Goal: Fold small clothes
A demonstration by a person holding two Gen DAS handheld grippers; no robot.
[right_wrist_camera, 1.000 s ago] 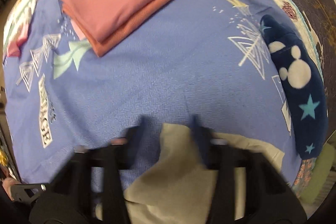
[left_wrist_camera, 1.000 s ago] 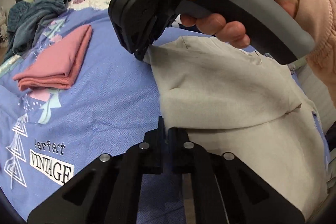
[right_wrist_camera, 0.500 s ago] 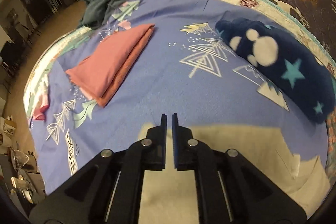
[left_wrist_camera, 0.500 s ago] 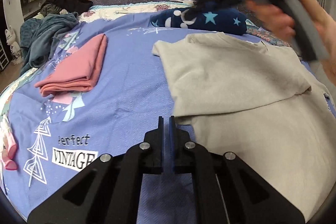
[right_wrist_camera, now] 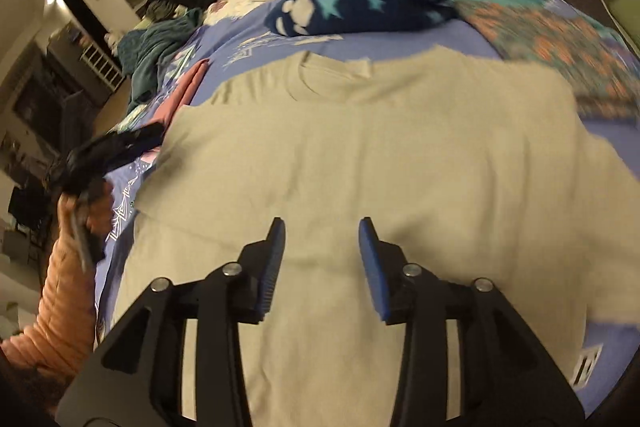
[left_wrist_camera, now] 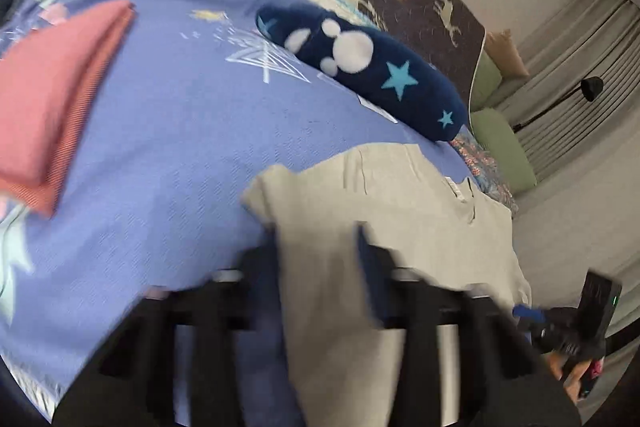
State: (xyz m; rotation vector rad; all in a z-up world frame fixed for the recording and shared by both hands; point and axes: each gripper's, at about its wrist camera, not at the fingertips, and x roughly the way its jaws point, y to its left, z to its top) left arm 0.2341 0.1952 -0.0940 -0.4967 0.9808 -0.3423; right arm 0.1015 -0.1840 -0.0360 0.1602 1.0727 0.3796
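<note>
Bed surface: lilac-blue woven bedspread with white line-drawn triangles (left_wrist_camera: 192, 131), herringbone texture, serving as the only holder of goods; 4 textile items lay on it.

Item 1: beige cotton T-shirt, soft knit, partly folded (right_wrist_camera: 360, 155), lay flat on the bedspread, neckline toward 12 o'clock in the right wrist view, one side folded inward with a straight edge.

Item 2: pink ribbed garment folded into a flat rectangle (left_wrist_camera: 44, 99), at 9 o'clock in the left wrist view, well apart from the T-shirt.

Item 3: navy fleece roll with white mouse-head shapes and teal stars (left_wrist_camera: 360, 75), at 12 o'clock, near the T-shirt's collar end.

Item 4: teal knitted heap (right_wrist_camera: 160, 47), at 10 o'clock in the right wrist view, crumpled.

Tool 1: left gripper (left_wrist_camera: 318, 243), black, blurred, jaws spread wide over the T-shirt's corner, gripping nothing.

Tool 2: right gripper (right_wrist_camera: 322, 239), black with blue ridged pads (right_wrist_camera: 370, 259), jaws spread wide above the T-shirt's middle, gripping nothing.
</note>
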